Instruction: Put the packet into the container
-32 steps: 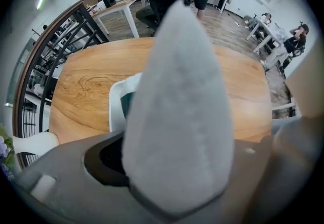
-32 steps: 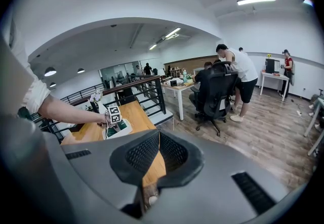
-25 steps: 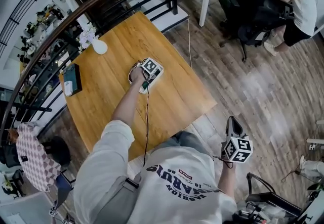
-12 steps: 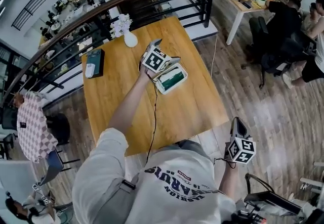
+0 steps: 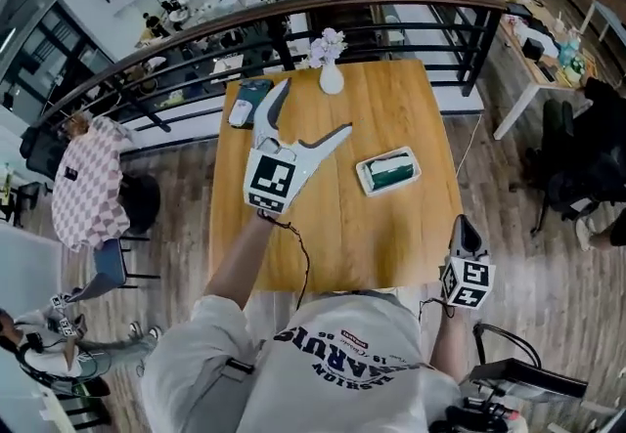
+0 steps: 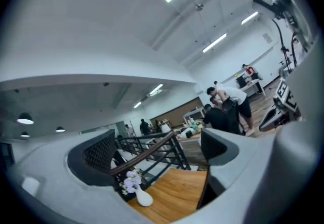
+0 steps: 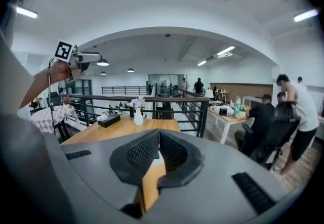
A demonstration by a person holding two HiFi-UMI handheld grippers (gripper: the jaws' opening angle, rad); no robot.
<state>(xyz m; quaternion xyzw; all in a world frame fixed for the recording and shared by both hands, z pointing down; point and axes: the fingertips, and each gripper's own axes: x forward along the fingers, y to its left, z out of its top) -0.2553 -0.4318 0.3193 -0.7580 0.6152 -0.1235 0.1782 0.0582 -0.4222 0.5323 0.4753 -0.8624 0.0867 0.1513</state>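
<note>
**Packet in container, both grippers empty**

Counted: two grippers, one table [image 5: 333,245], one container [image 5: 363,173], one packet [image 5: 393,169], one vase [image 5: 332,81], one box [image 5: 252,92], one railing [image 5: 196,38].

Left gripper [image 5: 315,107]: held high over the table's far left part, jaws spread wide, having just been opening. Nothing between them; only vase, railing and bare wood seen through the gap.

Right gripper [image 5: 462,223]: low at the person's right side, off the table's near edge. Jaws drawn together to a thin slit, gripping nothing.

Packet: lying flat inside the container, on the right half of the table, well apart from both grippers.

Materials and shapes:
- Table of light, grained wood, roughly square with rounded corners.
- Container white, shallow, rectangular with rounded corners.
- Packet dark green, flat, oblong.
- Vase white and smooth, bulbous with a narrow neck, carrying pale lilac flowers [image 5: 328,45].
- Box dark, rectangular, with something white at its near end.
- Railing of black metal bars under a curved brown handrail.
- Gripper bodies pale grey; pads dark with a cross-hatched grain.
- One marker cube [image 5: 269,180] per gripper, black squares on white.
</note>
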